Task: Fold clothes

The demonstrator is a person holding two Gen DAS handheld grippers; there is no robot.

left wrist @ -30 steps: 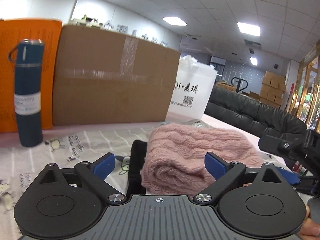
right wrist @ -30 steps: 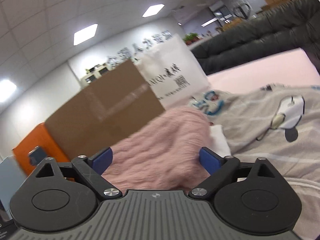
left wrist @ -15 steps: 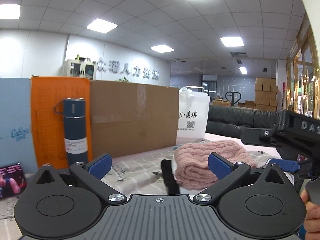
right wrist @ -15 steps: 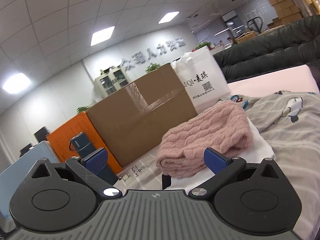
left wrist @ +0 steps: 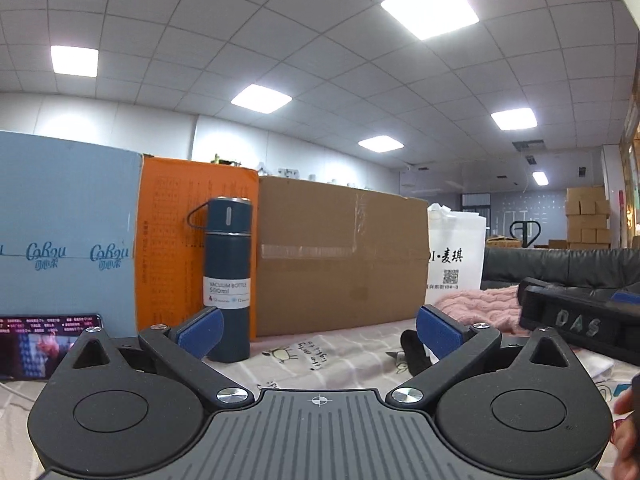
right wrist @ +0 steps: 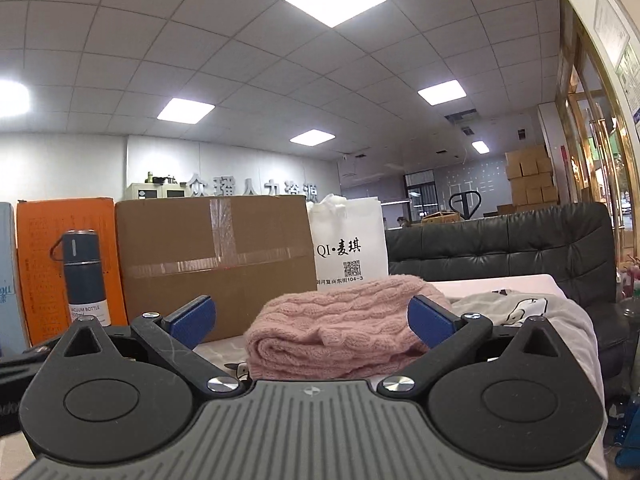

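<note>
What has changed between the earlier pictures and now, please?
Both grippers have backed away from the pink sweater and levelled out: the left gripper now faces the bottle and cardboard box, and the right gripper sees the sweater from farther off. Nothing was gripped or released; both were open throughout. The sweater stays folded on the table, with the bottle, box and white bag unmoved.
</note>
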